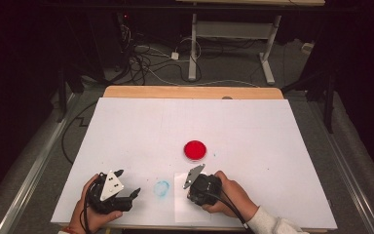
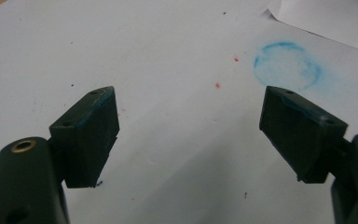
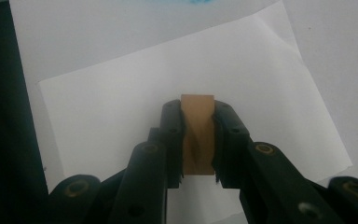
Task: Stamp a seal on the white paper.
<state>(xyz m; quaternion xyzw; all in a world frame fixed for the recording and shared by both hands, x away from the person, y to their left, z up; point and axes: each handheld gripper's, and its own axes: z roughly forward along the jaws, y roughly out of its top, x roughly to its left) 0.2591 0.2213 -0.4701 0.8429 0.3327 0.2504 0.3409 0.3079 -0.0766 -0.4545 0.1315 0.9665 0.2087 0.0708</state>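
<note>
right gripper (image 3: 198, 135) clamped on a tan block (image 3: 197, 133), held over a paper sheet (image 3: 121, 107) on the table (image 1: 272, 126); red dish (image 1: 195, 150) just beyond it. left gripper (image 2: 189, 135) spread wide, nothing between, blue ring stain (image 2: 286, 65) ahead to its right

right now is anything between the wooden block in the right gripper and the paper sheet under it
Nothing visible stands in the way. The right gripper is shut on the wooden block, directly over the white paper sheet, whose surface is bare. The red dish sits farther out on the table, off to the side.
</note>
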